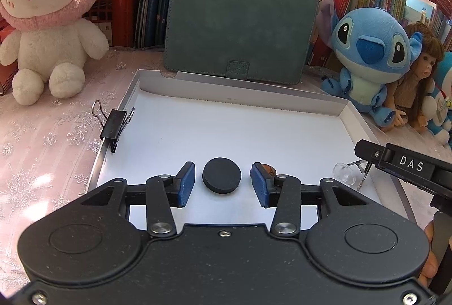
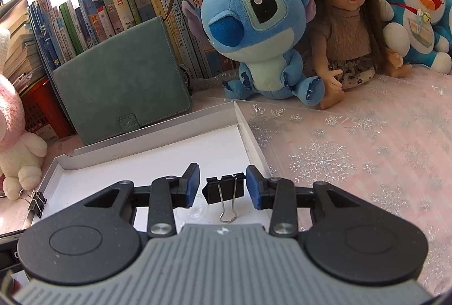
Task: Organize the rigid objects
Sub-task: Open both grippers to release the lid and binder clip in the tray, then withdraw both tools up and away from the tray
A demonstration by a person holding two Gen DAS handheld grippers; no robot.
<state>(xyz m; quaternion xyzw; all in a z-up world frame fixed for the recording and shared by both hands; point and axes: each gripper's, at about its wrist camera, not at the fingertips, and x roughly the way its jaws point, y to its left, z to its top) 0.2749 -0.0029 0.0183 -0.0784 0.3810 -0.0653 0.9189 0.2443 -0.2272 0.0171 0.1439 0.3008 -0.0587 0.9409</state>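
A shallow white box tray (image 1: 240, 118) lies on the table. In the left wrist view a black round disc (image 1: 221, 175) lies in the tray between the open fingers of my left gripper (image 1: 222, 183), untouched. A small brown object (image 1: 269, 168) shows behind the right finger. A black binder clip (image 1: 114, 127) sits clipped on the tray's left rim. In the right wrist view my right gripper (image 2: 222, 186) is open around a second black binder clip (image 2: 225, 187) in the tray (image 2: 158, 160), beside a clear suction cup (image 2: 195, 212). The right gripper's body (image 1: 406, 163) shows at right.
A green case (image 1: 240, 30) leans on a row of books behind the tray. A pink-and-white plush (image 1: 48, 16) sits at back left. A blue plush (image 2: 260, 30), a doll (image 2: 350, 30) and a blue-white plush (image 2: 415, 8) sit at back right. A pink snowflake cloth (image 2: 353, 158) covers the table.
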